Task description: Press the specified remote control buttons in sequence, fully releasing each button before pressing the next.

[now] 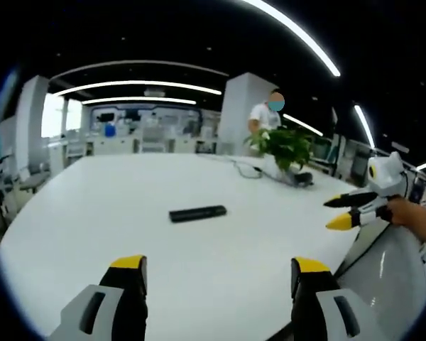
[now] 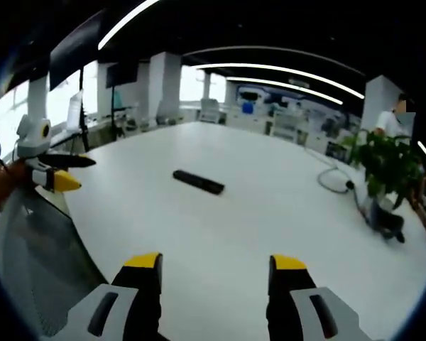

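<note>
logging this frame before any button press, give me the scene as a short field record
target: black remote control, lying flat on the white table, untouched
left hand-held gripper: jaws open, holding nothing, short of the remote
right hand-held gripper: jaws open, holding nothing, short of the remote
other items: potted plant and cable at the table's far side
people: one person standing behind the plant

We hold the left gripper (image 1: pixel 219 273) with jaws spread wide at six o'clock; the right gripper (image 2: pixel 216 270) likewise gapes, both grasping nothing.
</note>
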Motion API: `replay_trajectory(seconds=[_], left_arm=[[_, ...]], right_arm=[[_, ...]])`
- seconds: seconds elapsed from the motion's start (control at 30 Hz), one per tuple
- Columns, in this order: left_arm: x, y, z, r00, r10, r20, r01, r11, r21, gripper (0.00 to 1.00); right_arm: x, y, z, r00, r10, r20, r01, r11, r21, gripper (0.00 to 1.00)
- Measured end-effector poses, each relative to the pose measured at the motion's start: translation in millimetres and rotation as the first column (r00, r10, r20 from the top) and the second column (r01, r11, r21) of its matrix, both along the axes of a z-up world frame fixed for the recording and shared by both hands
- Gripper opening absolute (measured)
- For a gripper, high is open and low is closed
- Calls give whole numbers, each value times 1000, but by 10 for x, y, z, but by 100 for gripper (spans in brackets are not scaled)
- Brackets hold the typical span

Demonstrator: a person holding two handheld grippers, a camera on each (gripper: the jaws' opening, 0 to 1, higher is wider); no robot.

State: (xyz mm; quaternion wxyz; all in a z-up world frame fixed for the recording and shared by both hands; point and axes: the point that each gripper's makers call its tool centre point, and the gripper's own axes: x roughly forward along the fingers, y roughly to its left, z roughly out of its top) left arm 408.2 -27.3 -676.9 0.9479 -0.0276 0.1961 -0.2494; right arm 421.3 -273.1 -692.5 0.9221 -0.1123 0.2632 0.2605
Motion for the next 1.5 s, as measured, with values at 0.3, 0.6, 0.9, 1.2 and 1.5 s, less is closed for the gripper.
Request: replay_trajectory(seconds=[0.3, 0.6, 0.9, 1.2, 1.5], left_arm=[[-7, 1, -16, 1000, -1, -5, 1, 1000, 8, 85], [-15, -12, -29, 1000, -9, -11, 9, 1000, 15, 85], [-16, -16, -52, 1000, -8, -22, 8, 1000, 22, 85], [-11, -9, -73, 999, -6, -33, 7, 1000, 26, 85], [1, 10, -89, 999, 4, -41, -3, 1000, 28, 85]], right_arm=[[4, -15, -1, 1000, -4, 1, 4, 1000, 0, 58], [-2, -12, 5, 1000, -5, 1, 5, 1000, 2, 58], [0, -24, 9, 1000, -7, 2, 7, 1000, 5, 58], [19, -38, 26, 1000, -13, 10, 13, 1000, 15, 57], [25, -45, 22, 1000, -18, 8, 18, 1000, 16, 57]])
